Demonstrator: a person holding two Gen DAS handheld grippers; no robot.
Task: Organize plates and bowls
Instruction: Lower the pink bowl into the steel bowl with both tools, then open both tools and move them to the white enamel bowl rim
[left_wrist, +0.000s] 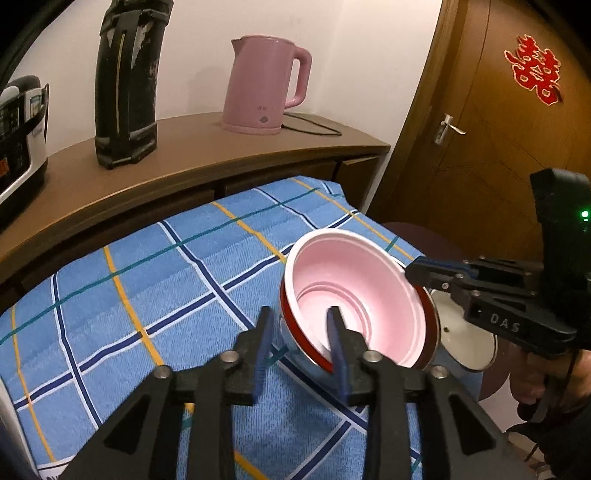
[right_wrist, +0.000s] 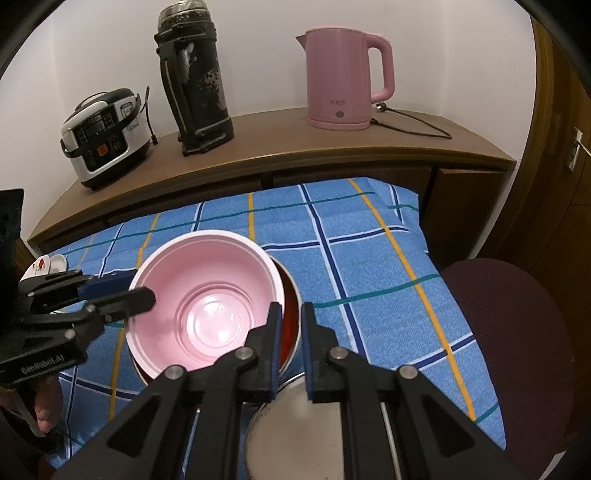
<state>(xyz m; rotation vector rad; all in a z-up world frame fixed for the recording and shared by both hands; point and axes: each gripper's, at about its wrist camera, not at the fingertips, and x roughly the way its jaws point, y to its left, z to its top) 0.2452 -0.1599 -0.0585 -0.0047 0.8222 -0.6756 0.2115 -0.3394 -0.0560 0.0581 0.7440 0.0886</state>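
Observation:
A pink bowl (left_wrist: 354, 291) sits tilted inside a red-lined metal bowl (left_wrist: 430, 325) on the blue plaid cloth (left_wrist: 147, 280). My left gripper (left_wrist: 301, 325) is open, its fingers straddling the near rim of both bowls. In the right wrist view the pink bowl (right_wrist: 207, 299) lies in the red-lined bowl (right_wrist: 290, 314). My right gripper (right_wrist: 290, 317) has its jaws narrowly apart astride the red bowl's rim; grip unclear. A steel plate (right_wrist: 295, 424) lies below it. A white plate (left_wrist: 465, 339) shows behind the right gripper (left_wrist: 417, 273).
A wooden sideboard (right_wrist: 280, 147) behind holds a pink kettle (right_wrist: 341, 77), a black thermos (right_wrist: 195, 81) and a rice cooker (right_wrist: 105, 136). A small flowered dish (right_wrist: 44, 266) sits far left. A maroon chair (right_wrist: 517, 325) stands at right, a brown door (left_wrist: 491, 122) beyond.

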